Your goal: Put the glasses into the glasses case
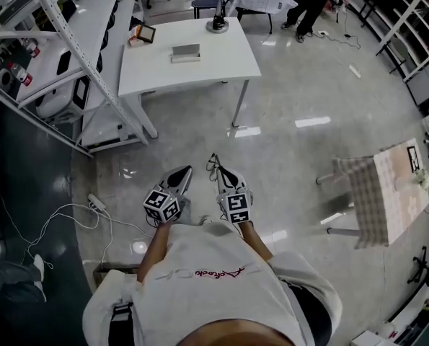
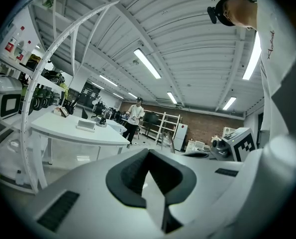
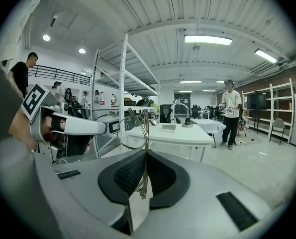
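Note:
I stand on the floor a few steps from a white table (image 1: 200, 67) and hold both grippers low in front of me. The right gripper (image 1: 218, 170) is shut on thin wire-framed glasses (image 3: 136, 127), which stick up from its jaws; a lens also shows as the glasses (image 2: 170, 142) in the left gripper view. The left gripper (image 1: 186, 171) is shut with nothing in it, close beside the right one. A pale glasses case (image 1: 186, 52) lies on the table, seen far off as the case (image 2: 86, 125) and the case (image 3: 168, 127).
A black stand (image 1: 217, 24) and a small tablet (image 1: 145, 33) are on the same table. A metal shelving rack (image 1: 70, 42) runs along the left. A power strip with cables (image 1: 95, 204) lies on the floor. A checked-cloth table (image 1: 387, 193) stands right. A person (image 1: 308, 2) stands behind.

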